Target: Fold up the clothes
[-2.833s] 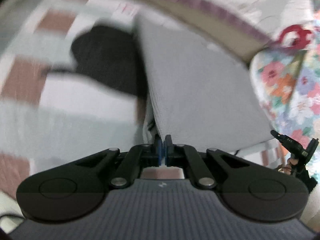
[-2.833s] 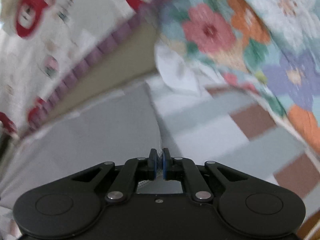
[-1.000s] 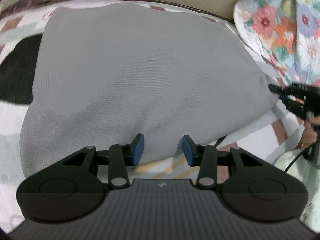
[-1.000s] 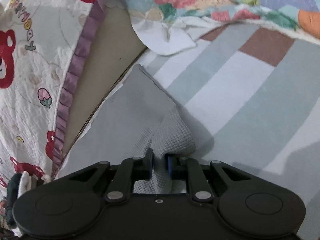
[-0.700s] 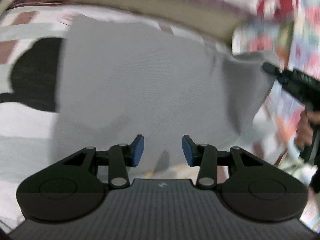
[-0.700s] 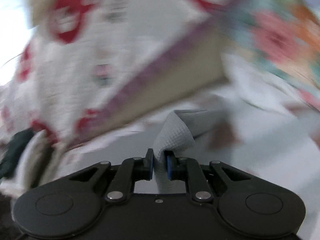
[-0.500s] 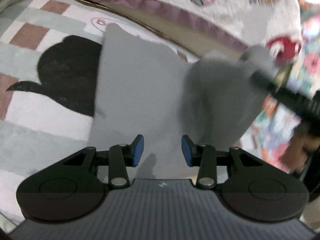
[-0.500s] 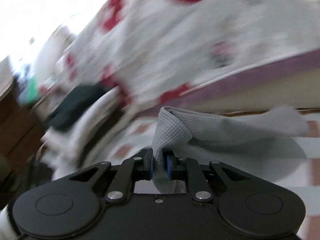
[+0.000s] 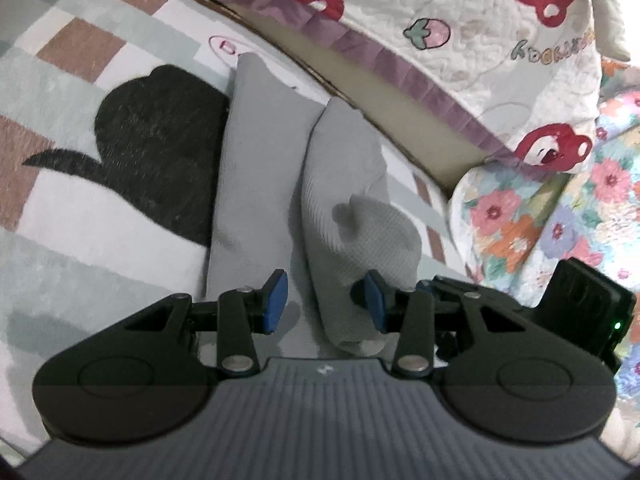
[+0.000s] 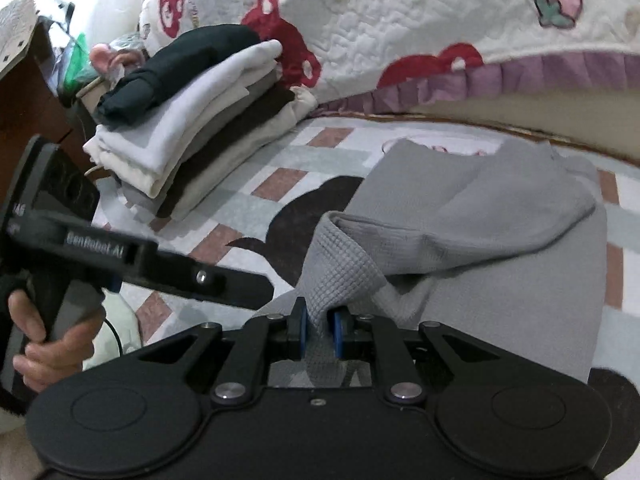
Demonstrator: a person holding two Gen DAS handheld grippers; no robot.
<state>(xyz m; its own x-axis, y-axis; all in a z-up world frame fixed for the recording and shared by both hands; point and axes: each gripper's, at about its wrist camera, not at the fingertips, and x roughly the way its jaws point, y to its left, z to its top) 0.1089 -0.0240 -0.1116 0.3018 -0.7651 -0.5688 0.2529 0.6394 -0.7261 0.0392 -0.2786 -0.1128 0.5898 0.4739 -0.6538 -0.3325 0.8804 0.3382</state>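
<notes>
Right gripper [image 10: 320,330] has swung the corner of the grey garment [image 10: 500,240] over from the far right side since a second ago; a flap now lies across the flat part, so the garment is roughly half as wide as before. Jaws are clamped on that waffle-knit corner, cloth bunched between the pads. Left gripper [image 9: 322,306] let go earlier and hangs released over the near edge, nothing pinched; the folded flap's end sits between its pads without being squeezed.

My read: side fold is nearly laid, corner not yet set down. Garment is on the checked rug [image 9: 80,60], beside the black patch [image 9: 160,152], just in front of the bed edge [image 9: 400,68].

View differences:
- Right wrist view shows the stack of folded clothes [image 10: 192,120] to the left, and the person's hand [image 10: 48,344] on the left gripper's handle.
- Left wrist view shows the seam between the two layers and the flowered quilt [image 9: 540,220] on the right.
</notes>
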